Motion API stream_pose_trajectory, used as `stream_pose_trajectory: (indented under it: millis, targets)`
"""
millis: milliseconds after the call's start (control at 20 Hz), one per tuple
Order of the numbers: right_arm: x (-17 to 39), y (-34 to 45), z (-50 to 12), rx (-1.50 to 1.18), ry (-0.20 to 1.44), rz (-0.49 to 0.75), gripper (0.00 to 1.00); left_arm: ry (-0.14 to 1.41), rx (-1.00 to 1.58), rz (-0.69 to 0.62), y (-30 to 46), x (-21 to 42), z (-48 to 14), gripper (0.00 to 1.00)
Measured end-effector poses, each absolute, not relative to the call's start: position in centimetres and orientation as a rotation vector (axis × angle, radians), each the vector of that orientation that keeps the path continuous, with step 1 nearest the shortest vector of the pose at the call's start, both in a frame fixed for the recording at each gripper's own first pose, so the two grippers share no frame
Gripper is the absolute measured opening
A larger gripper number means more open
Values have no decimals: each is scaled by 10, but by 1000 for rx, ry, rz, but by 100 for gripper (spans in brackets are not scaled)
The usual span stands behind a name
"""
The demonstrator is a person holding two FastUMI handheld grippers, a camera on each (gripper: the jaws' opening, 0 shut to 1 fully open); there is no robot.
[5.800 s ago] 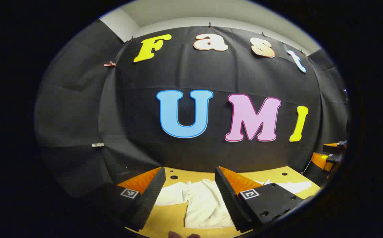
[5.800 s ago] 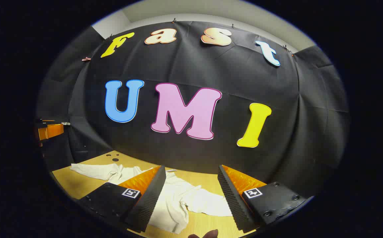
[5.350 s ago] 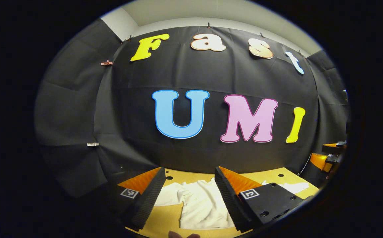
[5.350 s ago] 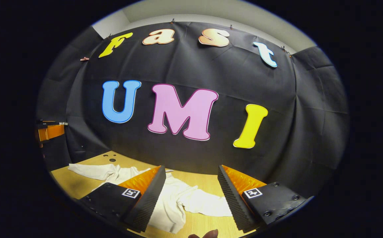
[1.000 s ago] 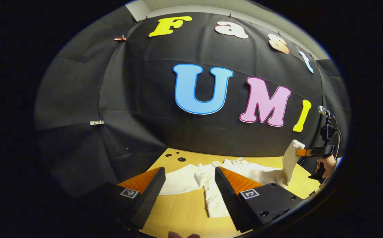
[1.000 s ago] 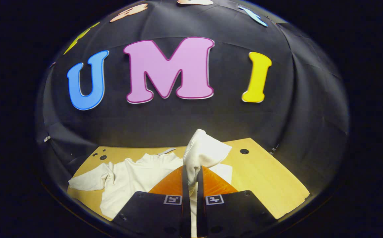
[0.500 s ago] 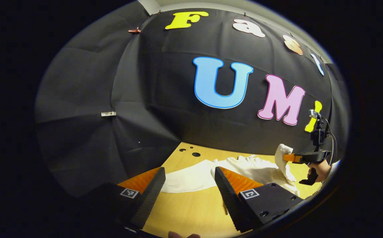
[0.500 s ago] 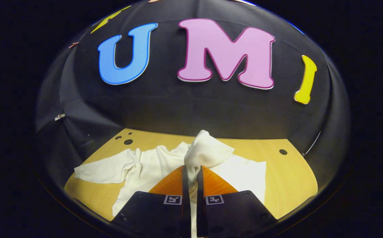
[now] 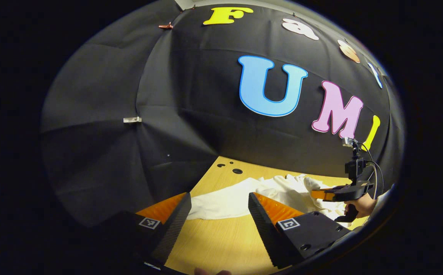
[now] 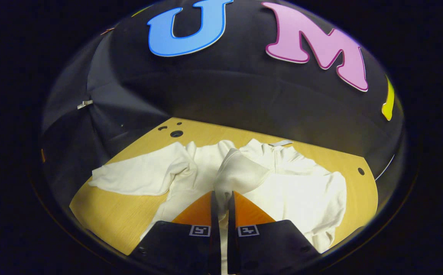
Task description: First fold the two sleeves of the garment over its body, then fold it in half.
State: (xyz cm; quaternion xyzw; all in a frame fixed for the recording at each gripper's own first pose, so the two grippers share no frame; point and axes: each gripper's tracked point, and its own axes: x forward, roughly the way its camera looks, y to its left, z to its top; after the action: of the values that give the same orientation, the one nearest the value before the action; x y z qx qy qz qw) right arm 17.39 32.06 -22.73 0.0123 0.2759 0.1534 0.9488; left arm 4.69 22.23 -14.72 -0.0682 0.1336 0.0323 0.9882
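Between my right gripper (image 10: 221, 198) fingers I've got one sleeve (image 10: 240, 172) clenched, carried over the white garment (image 10: 297, 194) body mid-table (image 10: 106, 217). My left gripper (image 9: 217, 214) gapes wide, nothing in it, other sleeve (image 9: 221, 200) flat beyond.

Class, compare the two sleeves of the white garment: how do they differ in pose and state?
The right sleeve is clamped in the right gripper and folded over the garment's body; the left sleeve lies spread flat on the table, out to the side. The open left gripper touches neither. Both sleeves are white.
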Motion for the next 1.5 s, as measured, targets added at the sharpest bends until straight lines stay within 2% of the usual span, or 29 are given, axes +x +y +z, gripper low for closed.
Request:
stream_pose_trajectory:
  millis: [50, 100, 200, 250, 300, 350, 400, 450, 550, 600, 650, 700, 850, 900, 950, 1300, 1500]
  targets:
    - [172, 325, -234, 24, 580, 319, 17, 274, -133, 70, 226, 49, -150, 91]
    - [171, 330, -240, 24, 597, 324, 13, 277, -131, 75, 228, 49, -154, 95]
    - [166, 342, -250, 50, 634, 354, 17, 281, -132, 83, 231, 52, -160, 95]
    - [161, 354, -252, 83, 653, 391, 25, 285, -135, 86, 233, 54, -162, 95]
    - [157, 364, -251, 110, 665, 426, 27, 290, -138, 90, 234, 57, -166, 95]
    - [153, 374, -254, 119, 675, 459, 45, 294, -142, 95, 236, 58, -168, 95]
    - [147, 378, -254, 115, 681, 481, 40, 296, -147, 97, 238, 61, -170, 95]
    - [141, 383, -254, 113, 690, 506, 52, 300, -149, 99, 239, 64, -171, 95]
    - [129, 383, -249, 107, 688, 526, 60, 311, -148, 102, 241, 73, -178, 95]
    - [123, 380, -244, 105, 679, 529, 61, 318, -151, 102, 241, 76, -183, 95]
    - [117, 375, -240, 103, 671, 529, 68, 327, -159, 100, 241, 81, -188, 95]
    - [109, 368, -236, 100, 662, 526, 64, 338, -169, 100, 242, 86, -194, 95]
    - [92, 341, -227, 74, 644, 500, 64, 391, -203, 123, 247, 102, -219, 95]
    - [86, 331, -224, 65, 637, 487, 64, 414, -211, 142, 252, 108, -230, 91]
    - [81, 320, -220, 63, 629, 472, 64, 439, -220, 164, 258, 114, -238, 96]
    - [52, 267, -216, 93, 628, 385, 64, 608, -287, 300, 291, 140, -310, 96]
    - [45, 247, -219, 109, 636, 345, 64, 669, -251, 306, 289, 148, -327, 95]
